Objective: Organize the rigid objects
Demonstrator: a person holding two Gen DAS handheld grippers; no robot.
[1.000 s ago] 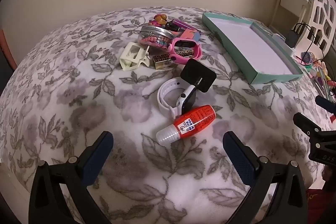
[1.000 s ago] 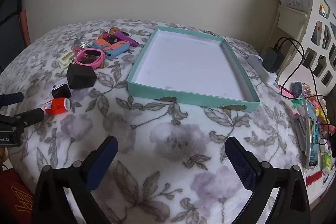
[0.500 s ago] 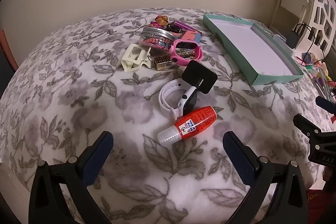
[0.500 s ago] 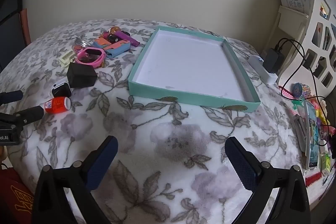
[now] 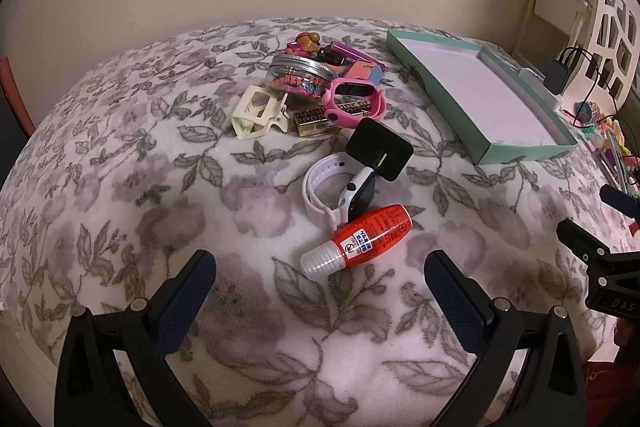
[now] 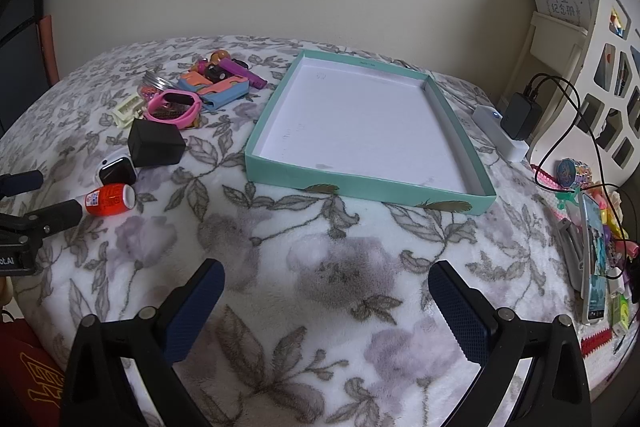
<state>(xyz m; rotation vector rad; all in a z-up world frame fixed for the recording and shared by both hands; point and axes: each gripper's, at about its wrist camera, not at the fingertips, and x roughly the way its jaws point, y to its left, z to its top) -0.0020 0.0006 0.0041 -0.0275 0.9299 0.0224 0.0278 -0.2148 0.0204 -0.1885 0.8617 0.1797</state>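
Note:
A red bottle with a white cap (image 5: 358, 241) (image 6: 110, 200) lies on the floral blanket just beyond my open left gripper (image 5: 320, 275). Behind it sit a white smartwatch (image 5: 338, 189), a black cube charger (image 5: 379, 149) (image 6: 155, 143), a pink watch (image 5: 354, 103) (image 6: 173, 109), a cream clip (image 5: 258, 111), a gold box (image 5: 314, 123) and a jar of beads (image 5: 300, 77). A teal tray (image 6: 360, 189) (image 5: 516, 151) with a white bottom lies ahead of my open right gripper (image 6: 326, 285), which holds nothing.
More small toys (image 6: 224, 75) are piled behind the pink watch. A white power strip with a black charger (image 6: 516, 119) and cables sits right of the tray. A phone and colourful clutter (image 6: 596, 247) line the right edge. A wall stands behind.
The left gripper has crept slightly forward toward the red bottle; objects sit a little lower in its view. The right gripper has barely moved.

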